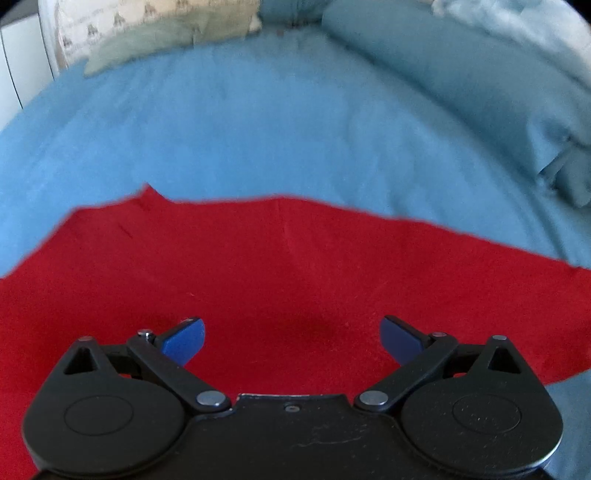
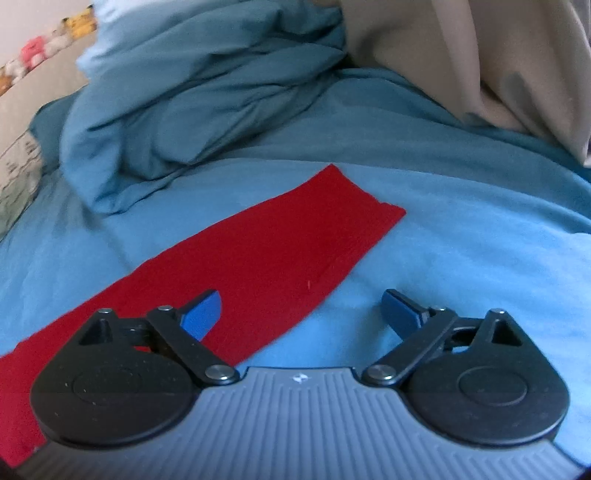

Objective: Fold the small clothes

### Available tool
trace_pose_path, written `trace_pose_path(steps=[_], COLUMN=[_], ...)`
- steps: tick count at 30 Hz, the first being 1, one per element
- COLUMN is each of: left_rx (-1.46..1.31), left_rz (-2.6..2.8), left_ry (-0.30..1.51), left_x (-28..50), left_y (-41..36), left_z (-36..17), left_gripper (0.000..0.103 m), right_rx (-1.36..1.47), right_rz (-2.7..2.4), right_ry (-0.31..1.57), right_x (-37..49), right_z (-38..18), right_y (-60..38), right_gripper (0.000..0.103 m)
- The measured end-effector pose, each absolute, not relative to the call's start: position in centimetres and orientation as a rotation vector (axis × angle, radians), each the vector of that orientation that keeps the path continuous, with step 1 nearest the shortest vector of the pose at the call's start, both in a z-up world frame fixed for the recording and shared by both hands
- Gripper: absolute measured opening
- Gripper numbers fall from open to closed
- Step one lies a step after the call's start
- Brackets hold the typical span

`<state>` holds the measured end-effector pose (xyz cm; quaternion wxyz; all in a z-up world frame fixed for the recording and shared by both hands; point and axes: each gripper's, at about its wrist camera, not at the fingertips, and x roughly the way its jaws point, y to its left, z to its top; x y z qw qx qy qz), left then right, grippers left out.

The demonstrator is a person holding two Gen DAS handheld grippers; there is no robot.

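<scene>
A red garment lies flat on the blue bed sheet. In the left wrist view it fills the lower half of the frame, and my left gripper hovers over it, open and empty. In the right wrist view the red garment runs as a long strip from lower left to a squared end at centre. My right gripper is open and empty over its right edge, left finger above the cloth, right finger above the sheet.
A rumpled teal duvet is heaped at the back of the bed. A beige pillow or cloth lies at the back right. In the left wrist view a patterned pillow and a teal bolster lie along the far edge.
</scene>
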<state>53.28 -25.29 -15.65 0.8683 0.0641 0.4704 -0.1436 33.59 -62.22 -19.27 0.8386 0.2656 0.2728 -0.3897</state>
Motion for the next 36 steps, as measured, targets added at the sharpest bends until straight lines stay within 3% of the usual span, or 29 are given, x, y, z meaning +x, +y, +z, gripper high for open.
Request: trace_pose_path(steps=[3, 5, 7, 8, 11, 19, 26, 30, 36], left_rx=[0.145, 0.145, 0.146, 0.149, 0.16, 0.122, 0.078, 0.033, -0.087], left_rz=[-0.28, -0.28, -0.281, -0.284, -0.301, -0.296, -0.215, -0.116, -0.007], left_ry=[1.02, 1.014, 1.02, 1.027, 1.049, 1.002, 0.938, 0.912, 0.974], left_x=[54.5, 54.8, 55.0, 55.3, 56.2, 56.9, 56.4, 55.3, 52.8], left_y=[-25.8, -25.9, -25.9, -26.1, -26.3, -21.6, -11.9, -5.3, 2.9], left_z=[-17.2, -17.4, -17.6, -17.6, -17.4, -13.0, -8.5, -8.0, -11.4], left_gripper=[0.103, 0.103, 0.103, 0.103, 0.103, 0.103, 0.103, 0.103, 0.103], right_rx=[0.495, 0.454, 0.447, 0.45, 0.483, 0.496, 0.487, 0.445, 0.193], right_rz=[-0.834, -0.846, -0.855, -0.865, -0.868, -0.627, -0.152, 0.113, 0.351], right_ry=[0.581, 0.607, 0.616, 0.622, 0.636, 0.526, 0.437, 0.532, 0.758], right_x=[35.0, 35.8, 36.5, 36.6, 37.0, 40.6, 48.3, 52.0, 52.8], right_z=[-19.5, -19.4, -19.2, -19.1, -18.6, -10.9, -4.0, -6.1, -15.2], right_y=[-62.3, -62.4, -62.9, -63.1, -63.7, -58.7, -43.9, -32.6, -18.7], right_gripper=[0.1, 0.077, 0.06, 0.044, 0.024, 0.022, 0.022, 0.022, 0.022])
